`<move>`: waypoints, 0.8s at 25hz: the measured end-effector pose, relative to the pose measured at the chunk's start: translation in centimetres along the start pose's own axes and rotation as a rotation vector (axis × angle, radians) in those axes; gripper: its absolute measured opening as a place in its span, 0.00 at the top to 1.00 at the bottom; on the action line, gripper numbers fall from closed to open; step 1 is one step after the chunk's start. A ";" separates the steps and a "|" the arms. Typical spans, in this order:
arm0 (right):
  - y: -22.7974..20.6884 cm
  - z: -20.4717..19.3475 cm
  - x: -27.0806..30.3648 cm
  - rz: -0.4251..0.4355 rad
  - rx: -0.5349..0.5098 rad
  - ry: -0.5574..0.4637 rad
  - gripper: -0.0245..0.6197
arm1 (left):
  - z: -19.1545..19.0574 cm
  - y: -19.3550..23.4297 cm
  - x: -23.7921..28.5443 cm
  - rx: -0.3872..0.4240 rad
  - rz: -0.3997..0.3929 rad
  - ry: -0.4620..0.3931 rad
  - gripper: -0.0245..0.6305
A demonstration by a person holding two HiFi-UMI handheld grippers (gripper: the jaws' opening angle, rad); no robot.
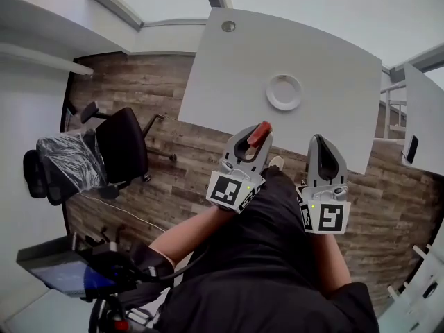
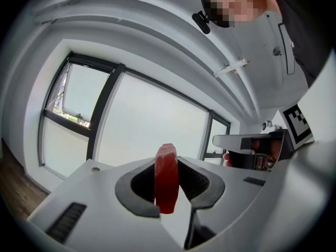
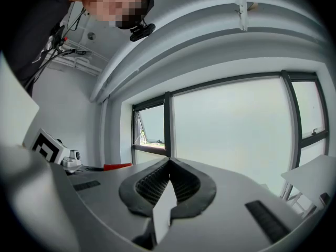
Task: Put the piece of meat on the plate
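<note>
A red slab of meat (image 1: 259, 134) stands upright between the jaws of my left gripper (image 1: 252, 141), which is shut on it. In the left gripper view the meat (image 2: 166, 177) fills the gap between the pads, and the gripper (image 2: 167, 180) points almost level towards the windows. A white round plate (image 1: 284, 92) lies on the white table (image 1: 229, 82), ahead of and to the right of the meat. My right gripper (image 1: 326, 151) is beside the left one at the table's near edge; its tips meet with nothing between them, as the right gripper (image 3: 168, 180) view also shows.
A black office chair (image 1: 121, 148) stands on the wood floor to the left of the table. A second white table (image 1: 424, 116) and a white rack are at the right. A round grommet (image 1: 228, 26) sits at the table's far end. Large windows (image 2: 152, 125) face both grippers.
</note>
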State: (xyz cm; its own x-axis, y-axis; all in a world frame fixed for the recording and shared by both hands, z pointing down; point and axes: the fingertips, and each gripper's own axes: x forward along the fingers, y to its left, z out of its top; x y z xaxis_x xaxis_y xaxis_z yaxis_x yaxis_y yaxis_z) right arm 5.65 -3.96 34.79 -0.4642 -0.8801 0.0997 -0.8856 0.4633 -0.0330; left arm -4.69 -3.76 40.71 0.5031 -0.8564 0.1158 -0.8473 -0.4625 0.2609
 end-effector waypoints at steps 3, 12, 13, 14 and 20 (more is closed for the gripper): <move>-0.3 0.2 0.7 0.013 0.007 -0.001 0.95 | -0.5 0.3 1.4 0.004 0.006 0.013 0.82; -0.4 2.1 1.5 0.035 -0.004 -0.025 0.95 | -3.0 1.8 5.1 0.050 -0.003 0.101 0.81; -0.3 2.1 1.2 0.033 -0.004 -0.022 0.95 | -3.2 1.8 5.0 0.052 -0.003 0.110 0.82; -0.3 2.0 1.0 0.031 -0.003 -0.015 0.95 | -3.5 1.8 5.0 0.050 -0.005 0.116 0.81; -4.4 -0.5 3.2 0.016 0.027 0.031 0.95 | -7.1 2.6 9.8 0.038 -0.018 0.178 0.81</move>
State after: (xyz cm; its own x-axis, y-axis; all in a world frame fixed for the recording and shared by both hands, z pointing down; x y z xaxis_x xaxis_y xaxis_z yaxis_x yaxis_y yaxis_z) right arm 8.10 -8.76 35.76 -0.4778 -0.8688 0.1299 -0.8785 0.4738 -0.0618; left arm -0.78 -11.78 49.31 0.5376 -0.7955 0.2796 -0.8420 -0.4886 0.2286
